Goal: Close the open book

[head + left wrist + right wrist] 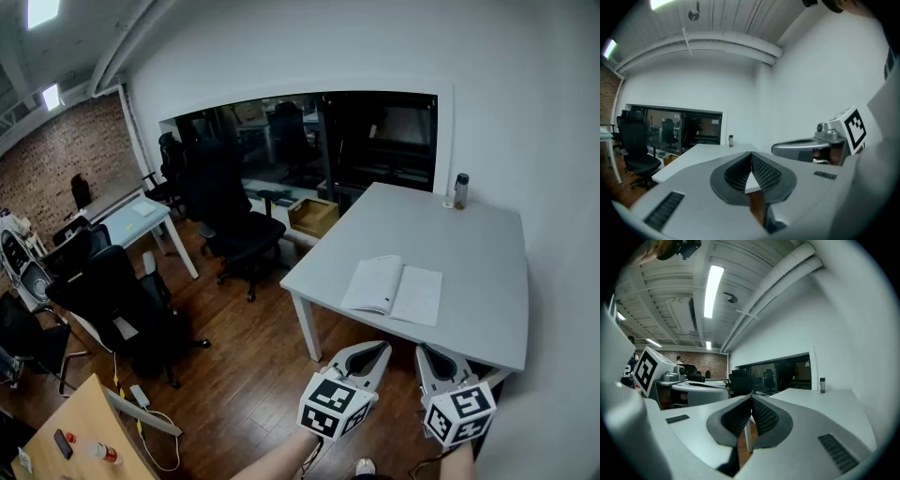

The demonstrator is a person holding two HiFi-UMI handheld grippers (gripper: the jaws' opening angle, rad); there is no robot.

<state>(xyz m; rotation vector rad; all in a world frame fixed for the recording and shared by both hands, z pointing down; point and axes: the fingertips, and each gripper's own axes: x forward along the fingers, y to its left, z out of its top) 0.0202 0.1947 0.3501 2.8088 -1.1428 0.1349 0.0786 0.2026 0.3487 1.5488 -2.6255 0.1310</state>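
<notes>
Head view alone shows open book, apparently flat, left gripper, right gripper, fingers together.

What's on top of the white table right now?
An open book lies near the front edge of the table, pages up. A small bottle stands at the far corner by the wall. Nothing else shows on it. The patch under the book is covered.

Right gripper empty, fingers together.
</notes>
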